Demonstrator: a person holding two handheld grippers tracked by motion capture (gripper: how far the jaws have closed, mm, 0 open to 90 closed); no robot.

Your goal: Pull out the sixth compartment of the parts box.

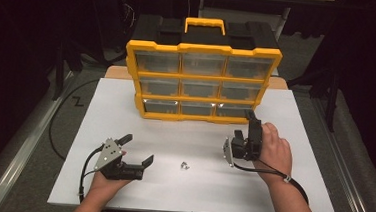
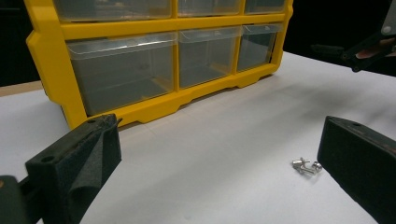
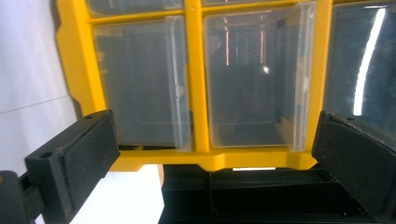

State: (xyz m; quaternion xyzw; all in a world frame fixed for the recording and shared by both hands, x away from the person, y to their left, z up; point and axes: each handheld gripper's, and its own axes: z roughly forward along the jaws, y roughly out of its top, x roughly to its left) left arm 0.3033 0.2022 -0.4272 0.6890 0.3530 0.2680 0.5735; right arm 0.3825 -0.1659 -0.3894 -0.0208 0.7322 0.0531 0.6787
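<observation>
- On the white table (image 1: 125, 111), between your two hands, lies a small cluster of metal screws (image 1: 185, 165); through the left gripper view the screws (image 2: 307, 166) sit just inside the right-hand jaw, loose and untouched.
- Your left tool (image 1: 135, 150) lies low and nearly flat over the table, jaws spread wide and holding nothing. That low angle suits a pinch of something so small, since the pads have to meet right at the surface.
- Your right tool (image 1: 251, 121) is raised on edge and aimed at the lower right corner of the yellow organizer (image 1: 205, 49). Its jaws also stand wide apart and empty, bracketing the clear drawers (image 3: 254, 79) in the right gripper view without touching them.
- I judge that the pointing is deliberate: one hand ready to pull a drawer, the other ready to bring the screws over.
- The organizer stands upright at the far side of the table, drawer fronts facing you, all drawers pushed in, so a bin has to be drawn out before anything can go inside.
- Its black carry case and yellow handle (image 1: 204, 24) rise behind, well away from both hands.
</observation>
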